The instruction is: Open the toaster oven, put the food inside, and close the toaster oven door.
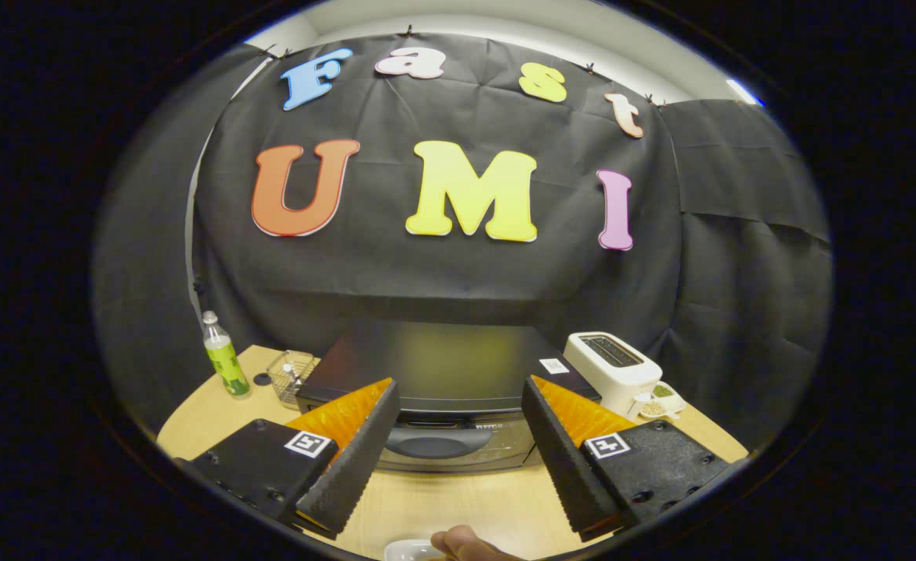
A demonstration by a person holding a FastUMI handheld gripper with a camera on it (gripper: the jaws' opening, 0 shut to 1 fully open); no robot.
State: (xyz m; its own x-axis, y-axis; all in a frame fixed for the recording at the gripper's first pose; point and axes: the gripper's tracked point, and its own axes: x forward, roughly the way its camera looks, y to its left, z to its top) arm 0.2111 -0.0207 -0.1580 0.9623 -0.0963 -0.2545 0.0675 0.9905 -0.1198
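The claw (459, 405) is held above the pale wooden counter (458, 499) with its two fingers spread wide and nothing between them but open air. Just ahead of the fingers, and framed by them, stands the black toaster oven (438, 370) with its door shut; the dark curved door handle (430, 444) and a strip of the front panel show between the fingertips, while both lower corners of the oven front are hidden behind the fingers. A white dish (412, 550) lies at the near edge of the counter, cut off so that its contents cannot be made out, and part of a hand (469, 544) rests just beside it (the food itself cannot be identified). To the left of the oven stand a clear plastic bottle with a green label (224, 357) and a small wire basket (292, 375), partly hidden by the oven. To the right sits a white slot toaster (612, 370), with two small white dishes of greenish and tan contents (660, 400) touching its side. Black cloth closes the booth behind.
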